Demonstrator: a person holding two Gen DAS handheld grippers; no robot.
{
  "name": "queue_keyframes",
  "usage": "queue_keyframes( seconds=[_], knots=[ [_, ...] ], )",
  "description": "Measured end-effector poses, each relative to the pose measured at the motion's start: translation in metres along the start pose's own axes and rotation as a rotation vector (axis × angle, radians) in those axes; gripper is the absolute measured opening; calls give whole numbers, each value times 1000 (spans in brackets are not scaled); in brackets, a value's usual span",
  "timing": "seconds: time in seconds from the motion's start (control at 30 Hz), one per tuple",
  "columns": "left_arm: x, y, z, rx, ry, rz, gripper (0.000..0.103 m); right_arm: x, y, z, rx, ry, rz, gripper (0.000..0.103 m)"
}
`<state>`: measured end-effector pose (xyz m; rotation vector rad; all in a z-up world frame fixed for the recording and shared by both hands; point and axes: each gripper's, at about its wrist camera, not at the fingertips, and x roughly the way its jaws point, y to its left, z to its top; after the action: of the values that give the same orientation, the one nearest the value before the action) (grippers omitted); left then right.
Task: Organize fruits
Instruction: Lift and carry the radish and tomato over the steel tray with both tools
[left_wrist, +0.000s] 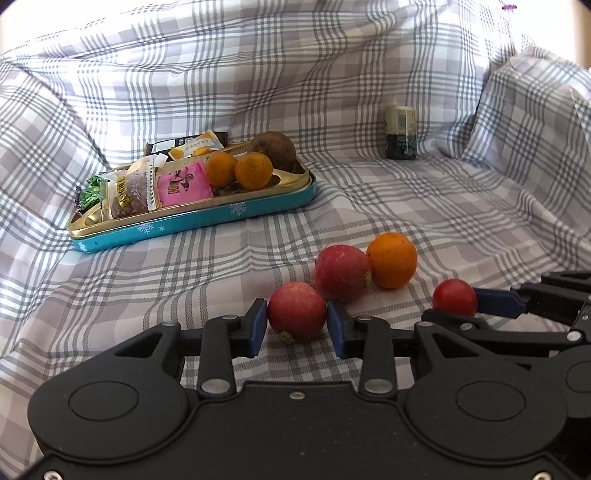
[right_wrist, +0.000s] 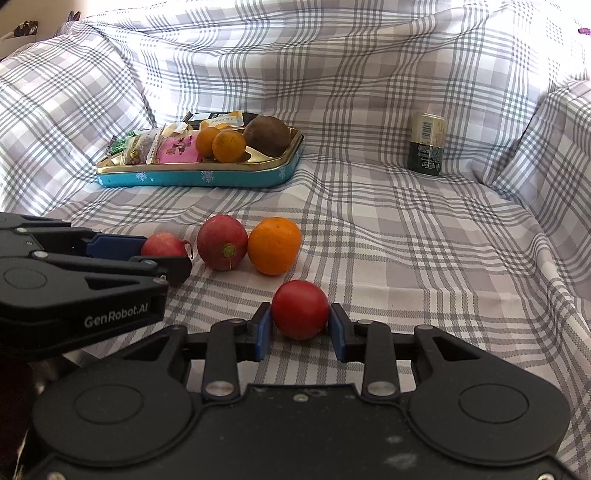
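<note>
My left gripper (left_wrist: 297, 326) is shut on a small red radish (left_wrist: 297, 310) that rests on the checked cloth, its blue pads against both sides. My right gripper (right_wrist: 300, 326) is shut on a red tomato (right_wrist: 300, 309), also low on the cloth. Each view shows the other gripper from the side: the right one (left_wrist: 456, 308) with the tomato (left_wrist: 455, 297), the left one (right_wrist: 164, 254) with the radish (right_wrist: 164, 245). A larger radish (left_wrist: 341, 273) and an orange (left_wrist: 392, 260) lie touching just beyond.
A teal tin tray (left_wrist: 192, 223) with a gold inside sits at the back left, holding wrapped snacks, two small oranges (left_wrist: 240, 168) and a brown round fruit (left_wrist: 275, 149). A dark jar (left_wrist: 400, 131) stands at the back right. Cloth-covered cushions rise behind and on both sides.
</note>
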<state>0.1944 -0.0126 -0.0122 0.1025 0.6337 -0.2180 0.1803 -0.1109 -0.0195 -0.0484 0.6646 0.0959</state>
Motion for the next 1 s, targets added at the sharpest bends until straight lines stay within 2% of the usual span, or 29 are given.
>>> queue_keyframes(
  seconds=[0.13, 0.23, 0.5, 0.77, 1.0],
  knots=[
    [-12, 1, 0, -18, -64, 0, 44, -3, 0, -1, -1, -13, -13, 33],
    [-21, 5, 3, -49, -90, -16, 44, -10, -3, 0, 13, -55, -34, 33],
    [-75, 11, 0, -78, -170, 42, 44, -48, -13, 0, 62, -188, -18, 33],
    [-132, 17, -31, -108, -175, 78, 44, -100, -12, -24, 49, -257, 9, 33],
    [-155, 20, -61, -181, -146, 84, 44, -140, -3, -55, 14, -273, 33, 33]
  ],
)
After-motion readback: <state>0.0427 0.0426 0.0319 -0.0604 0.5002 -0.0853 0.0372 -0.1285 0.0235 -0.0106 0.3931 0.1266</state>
